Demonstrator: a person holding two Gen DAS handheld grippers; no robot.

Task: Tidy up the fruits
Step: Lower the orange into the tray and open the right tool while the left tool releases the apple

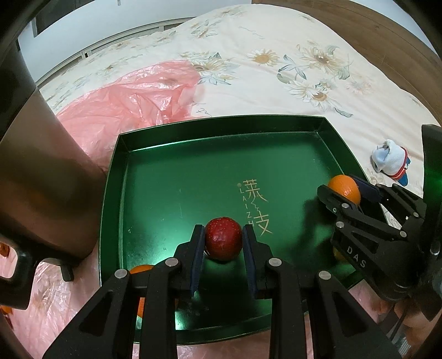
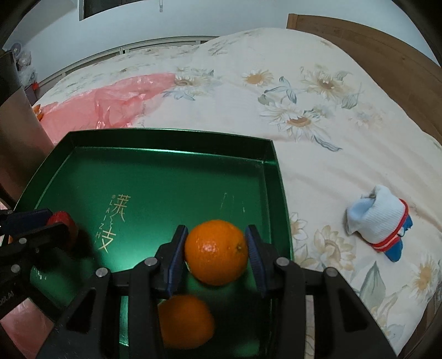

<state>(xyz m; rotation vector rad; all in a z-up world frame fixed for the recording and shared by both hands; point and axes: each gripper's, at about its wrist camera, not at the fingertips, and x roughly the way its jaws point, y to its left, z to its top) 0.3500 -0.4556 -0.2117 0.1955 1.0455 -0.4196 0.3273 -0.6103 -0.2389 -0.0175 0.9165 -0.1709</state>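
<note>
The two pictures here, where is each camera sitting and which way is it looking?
Left wrist view: rides on the left gripper, looking down along its fingers at a red apple pinched over the green tray; the right gripper shows at right.
Right wrist view: rides on the right gripper, looking down at its clamped orange; another orange lies below.
Both show tray, apple, flowered bedspread, rolled sock.

Lying across the bed, a cream floral quilt. Standing behind it, a wooden headboard and a pale wall.
</note>
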